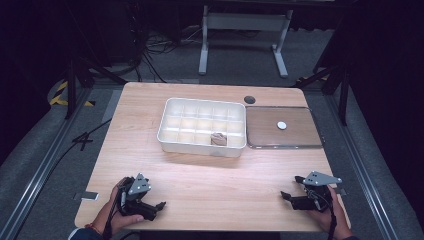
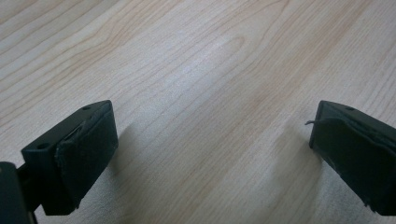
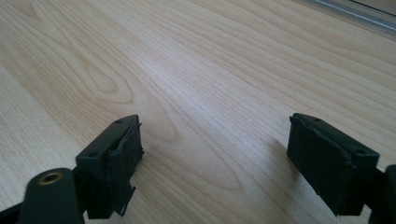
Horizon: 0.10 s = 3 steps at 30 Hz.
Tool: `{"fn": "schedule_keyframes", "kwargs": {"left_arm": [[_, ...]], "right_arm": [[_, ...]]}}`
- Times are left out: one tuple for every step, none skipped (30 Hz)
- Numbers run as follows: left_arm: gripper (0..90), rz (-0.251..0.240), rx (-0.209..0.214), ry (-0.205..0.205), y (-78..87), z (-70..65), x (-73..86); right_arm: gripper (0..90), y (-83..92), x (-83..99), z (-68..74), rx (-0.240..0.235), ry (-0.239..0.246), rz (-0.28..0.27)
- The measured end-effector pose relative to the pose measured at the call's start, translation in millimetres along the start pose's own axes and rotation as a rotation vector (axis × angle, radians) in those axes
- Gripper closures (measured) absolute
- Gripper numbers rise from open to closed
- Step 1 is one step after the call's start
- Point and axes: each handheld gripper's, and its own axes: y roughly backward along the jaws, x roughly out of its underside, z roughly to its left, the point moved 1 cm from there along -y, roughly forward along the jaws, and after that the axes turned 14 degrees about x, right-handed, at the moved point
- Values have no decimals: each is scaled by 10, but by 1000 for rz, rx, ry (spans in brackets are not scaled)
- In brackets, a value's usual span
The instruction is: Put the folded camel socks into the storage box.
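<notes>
Left gripper [image 1: 159, 206] at the counter's [image 1: 210, 180] near left corner, jaws spread wide and empty, right gripper [image 1: 290, 192] at the near right corner, likewise spread and empty, white compartment tray [image 1: 172, 137] toward the far edge, a small brown object [image 1: 218, 138] in its near row

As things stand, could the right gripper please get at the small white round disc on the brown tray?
Probably yes: the right gripper, jaws open, rests near the table's front edge, with bare wood between it and the small white round disc lying alone on the brown tray.

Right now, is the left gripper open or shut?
Open. In the left gripper view, the left gripper has its jaws wide apart, with bare table between them.
</notes>
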Motion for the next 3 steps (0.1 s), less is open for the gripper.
{"fn": "schedule_keyframes", "kwargs": {"left_arm": [[11, -1, 4, 4, -3, -2, 0], [10, 0, 3, 4, -3, -1, -1], [10, 0, 4, 4, -3, -1, -2]], "right_arm": [[180, 0, 0, 0, 0, 0, 0], [181, 0, 0, 0, 0, 0, 0], [180, 0, 0, 0, 0, 0, 0]]}}
